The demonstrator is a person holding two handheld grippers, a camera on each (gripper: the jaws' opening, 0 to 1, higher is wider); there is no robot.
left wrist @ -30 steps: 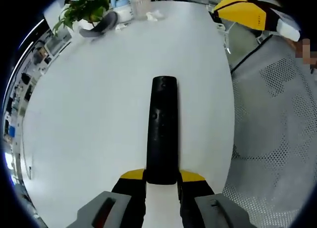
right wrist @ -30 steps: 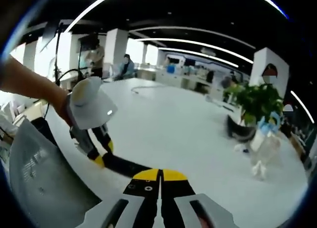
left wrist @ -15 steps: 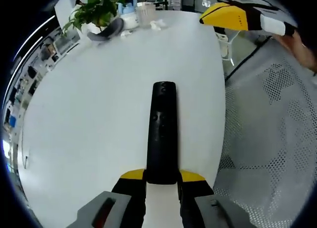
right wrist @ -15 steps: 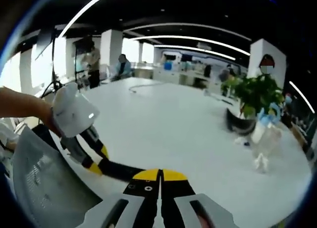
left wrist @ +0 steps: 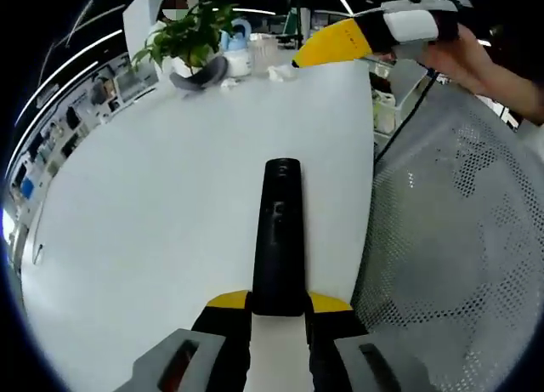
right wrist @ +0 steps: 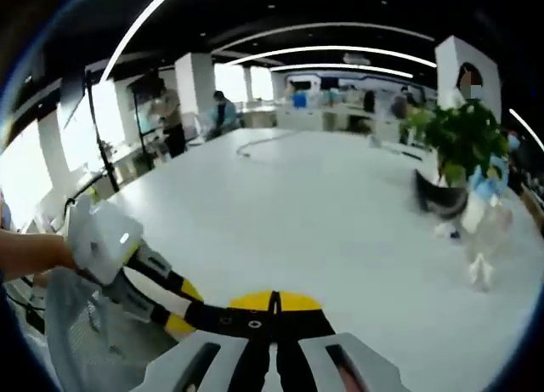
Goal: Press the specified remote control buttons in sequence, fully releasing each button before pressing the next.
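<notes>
Left gripper view — left gripper [left wrist: 278, 305] is clamping the near end of the long black remote control [left wrist: 279, 235] over the white table [left wrist: 153, 213]. Right gripper [right wrist: 274, 305], jaws closed and empty, is hovering; best descending squarely onto one button.

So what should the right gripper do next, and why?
Probably bring the right gripper down toward the remote. Its jaws are shut and it hangs above the white table, away from the buttons, while the left gripper holds the remote's near end.
</notes>
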